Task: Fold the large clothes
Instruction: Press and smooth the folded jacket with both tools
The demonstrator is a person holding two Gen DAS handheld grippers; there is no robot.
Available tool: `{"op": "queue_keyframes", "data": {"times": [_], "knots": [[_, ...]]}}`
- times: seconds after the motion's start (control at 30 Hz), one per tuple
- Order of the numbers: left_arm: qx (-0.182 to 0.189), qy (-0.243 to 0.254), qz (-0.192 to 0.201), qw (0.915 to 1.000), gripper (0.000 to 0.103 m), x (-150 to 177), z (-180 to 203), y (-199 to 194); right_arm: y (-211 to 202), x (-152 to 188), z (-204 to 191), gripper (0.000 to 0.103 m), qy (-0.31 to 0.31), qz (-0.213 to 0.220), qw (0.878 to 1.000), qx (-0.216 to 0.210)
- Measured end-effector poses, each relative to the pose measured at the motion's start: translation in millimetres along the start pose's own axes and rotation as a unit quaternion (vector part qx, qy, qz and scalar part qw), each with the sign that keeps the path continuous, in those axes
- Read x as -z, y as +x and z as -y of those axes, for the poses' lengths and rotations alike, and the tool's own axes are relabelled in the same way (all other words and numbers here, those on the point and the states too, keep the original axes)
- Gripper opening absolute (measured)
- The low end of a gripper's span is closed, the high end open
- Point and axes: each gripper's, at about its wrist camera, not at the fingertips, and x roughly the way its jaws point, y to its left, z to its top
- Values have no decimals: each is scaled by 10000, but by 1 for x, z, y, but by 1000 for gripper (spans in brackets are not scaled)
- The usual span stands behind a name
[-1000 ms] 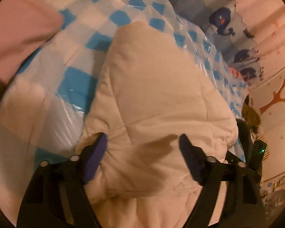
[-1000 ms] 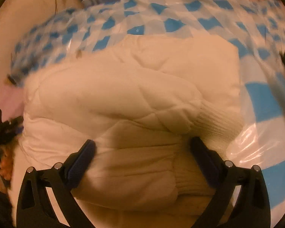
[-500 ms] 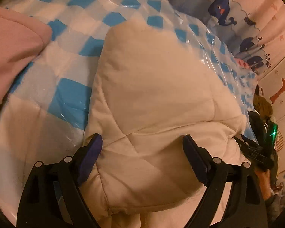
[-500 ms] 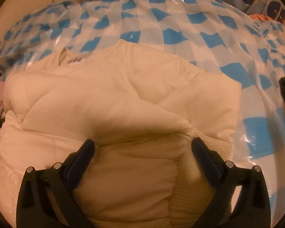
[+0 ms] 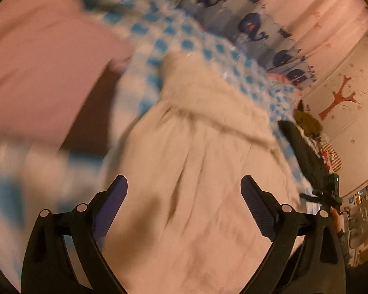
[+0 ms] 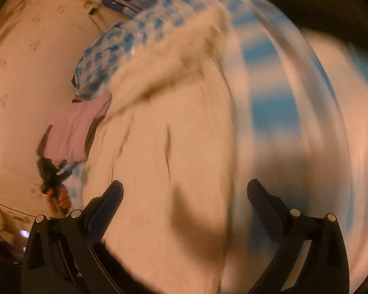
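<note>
My left gripper (image 5: 184, 196) wide, jaws just opened further, nothing pinched, cream jacket (image 5: 196, 147) spread below & ahead on checked cover (image 5: 184, 44), right gripper (image 6: 184, 198) wide too, empty.

Jacket (image 5: 198, 171) lies on checked sheet (image 5: 184, 41) — pink cloth (image 5: 41, 73) left.

Left gripper (image 5: 184, 191), right gripper (image 6: 185, 197): jaws wide apart
</note>
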Motion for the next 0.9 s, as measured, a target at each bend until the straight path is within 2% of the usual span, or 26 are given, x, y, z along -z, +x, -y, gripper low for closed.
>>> {"op": "queue_keyframes", "data": {"times": [0.07,0.2,0.37,0.5,0.57,0.6,0.7,0.77,0.8,0.9], "knots": [[-26,-272,-95,9996,90,22,-15,-14,-5,28,8,98,167,-36,9998,-113],[42,-765,-241,9968,90,53,-37,-23,-9,60,11,98,417,36,9962,-765],[-17,-1312,-599,9895,90,83,-62,-2,-3,75,8,98,518,-96,9955,-793],[158,-1249,-644,9899,90,99,-56,-2,1,83,6,98,563,-405,9894,-1275],[628,-1292,-576,9879,90,101,-50,-9,2,84,3,98,515,-392,9882,-1389],[698,-1236,-614,9880,90,102,-45,-9,4,84,4,98,585,-372,9873,-1428],[464,-917,-860,9910,90,105,-32,-1,7,84,6,98,667,-407,9851,-1530],[434,-1005,-1132,9875,90,110,-33,10,4,87,5,98,605,-458,9845,-1579],[436,-1076,-1195,9860,90,112,-34,12,7,89,4,98,549,-557,9867,-1429],[619,-1089,-1049,9866,90,112,-31,8,14,92,-3,98,355,-831,9882,-1238]]}}
